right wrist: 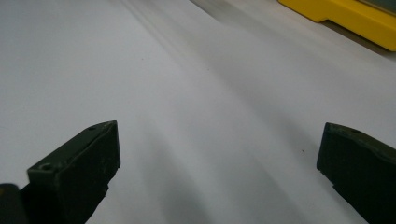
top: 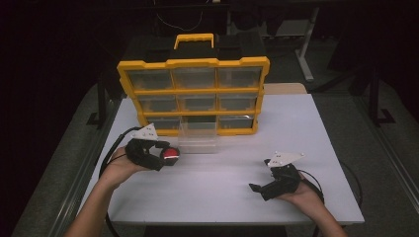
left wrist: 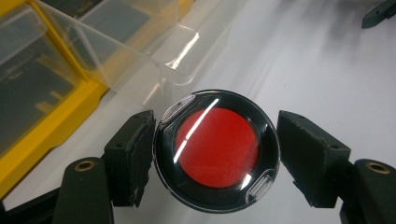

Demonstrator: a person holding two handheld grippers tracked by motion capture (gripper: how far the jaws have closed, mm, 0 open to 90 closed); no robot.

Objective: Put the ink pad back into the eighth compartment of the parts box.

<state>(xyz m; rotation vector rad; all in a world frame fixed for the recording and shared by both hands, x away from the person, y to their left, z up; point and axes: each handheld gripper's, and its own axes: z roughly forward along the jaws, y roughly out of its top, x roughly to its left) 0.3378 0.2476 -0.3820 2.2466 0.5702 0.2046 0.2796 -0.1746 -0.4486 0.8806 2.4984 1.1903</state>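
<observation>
From where I stood, the left claw carried a round black case with a red disc under a clear lid, its 2 jaws pressed against the case's opposite sides so the flat face pointed up toward the camera riding on it. That grip across the width looked sensible, since the shiny lid would give little purchase from above. The case hung just above the white counter, close in front of a clear plastic drawer that had been pulled out of the bottom row of the yellow organizer and sat on the counter against its base. The organizer stood upright near the far edge with 9 compartments in 3 rows, its handle on top, so the fronts faced the person and each bin could be reached straight on. I judged the open drawer to be the place meant for the case, given how near the left hand held it. The right claw rested low on the near right part of the counter, well apart from everything, its jaws spread wide with nothing between them, apparently kept out of the way while the left hand worked.
</observation>
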